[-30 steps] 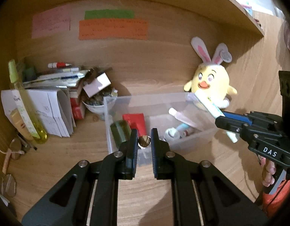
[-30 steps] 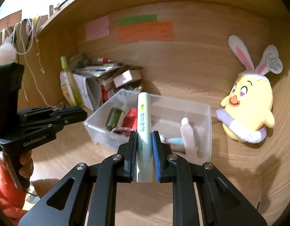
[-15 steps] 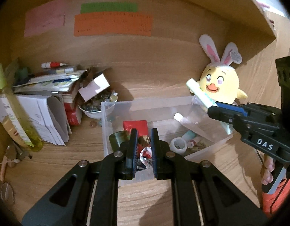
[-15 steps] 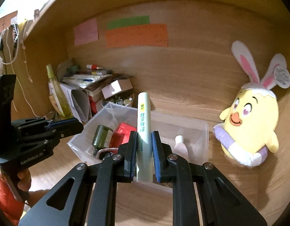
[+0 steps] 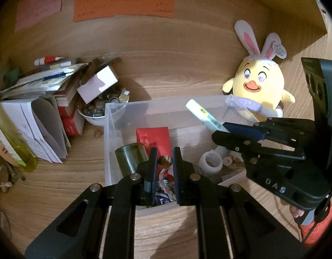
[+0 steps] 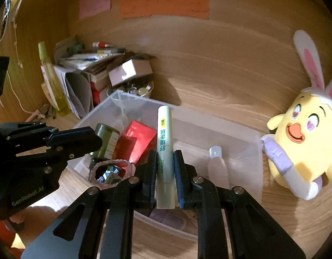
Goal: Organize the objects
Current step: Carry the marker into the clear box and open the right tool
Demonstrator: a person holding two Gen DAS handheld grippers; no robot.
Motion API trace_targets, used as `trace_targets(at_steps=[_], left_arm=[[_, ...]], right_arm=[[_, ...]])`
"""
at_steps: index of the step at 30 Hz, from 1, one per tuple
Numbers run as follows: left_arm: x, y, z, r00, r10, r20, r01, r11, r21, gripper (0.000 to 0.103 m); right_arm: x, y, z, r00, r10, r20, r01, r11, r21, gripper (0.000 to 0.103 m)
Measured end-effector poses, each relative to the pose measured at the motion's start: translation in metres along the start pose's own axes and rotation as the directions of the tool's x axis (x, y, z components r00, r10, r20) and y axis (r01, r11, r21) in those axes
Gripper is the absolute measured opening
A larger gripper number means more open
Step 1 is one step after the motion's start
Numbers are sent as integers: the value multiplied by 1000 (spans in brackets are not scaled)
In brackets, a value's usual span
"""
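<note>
A: What is the right claw (image 6: 165, 168) gripping?

B: It is clamping a pale green cosmetic tube with printed lettering (image 6: 165, 149), and the tube is pointing forward over the clear plastic storage bin (image 6: 257, 168). From the left wrist view the same tube (image 5: 203, 115) is sticking up and to the left out of the right claw (image 5: 220, 132), above the bin's right half.

A: And the left claw (image 5: 163, 168)?

B: Its jaws are sitting close together with something small and brownish (image 5: 165, 160) between the tips; I cannot tell what it is. The claw is hovering over the front of the bin (image 5: 114, 108), just above a crinkled foil packet (image 5: 163, 185).

A: What is lying in the bin?

B: A dark green cylindrical jar (image 6: 106, 139) and a shiny red box (image 6: 137, 141) are lying at the left, and a white capped tube (image 6: 216, 161) is resting at the right.

A: Anything sitting around it?

B: A yellow plush chick with bunny ears (image 6: 304, 142) is leaning just beside the bin's right end on the wooden table (image 6: 230, 75), and a stack of papers and books (image 5: 36, 99) is piling up at the left, next to a small bowl of trinkets (image 5: 97, 111).
</note>
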State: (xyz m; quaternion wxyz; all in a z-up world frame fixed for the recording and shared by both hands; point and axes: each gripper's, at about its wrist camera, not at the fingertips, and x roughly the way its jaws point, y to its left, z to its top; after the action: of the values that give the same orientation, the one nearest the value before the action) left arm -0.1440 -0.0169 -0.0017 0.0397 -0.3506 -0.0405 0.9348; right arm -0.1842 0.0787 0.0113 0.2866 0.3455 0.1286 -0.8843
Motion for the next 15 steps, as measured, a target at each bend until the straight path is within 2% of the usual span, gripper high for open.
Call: trace_targets(at_steps=[8, 13, 15], left_arm=[[11, 5, -3, 999, -12, -34, 11, 1000, -20, 12], [11, 8, -3, 999, -36, -41, 34, 999, -40, 12], [9, 8, -3, 999, -39, -36, 38, 998, -42, 12]], right_arm=[[19, 8, -6, 999, -10, -46, 8, 999, -38, 14], [20, 17, -8, 997, -64, -39, 60, 994, -91, 15], [19, 17, -7, 998, -56, -41, 52, 995, -90, 20]])
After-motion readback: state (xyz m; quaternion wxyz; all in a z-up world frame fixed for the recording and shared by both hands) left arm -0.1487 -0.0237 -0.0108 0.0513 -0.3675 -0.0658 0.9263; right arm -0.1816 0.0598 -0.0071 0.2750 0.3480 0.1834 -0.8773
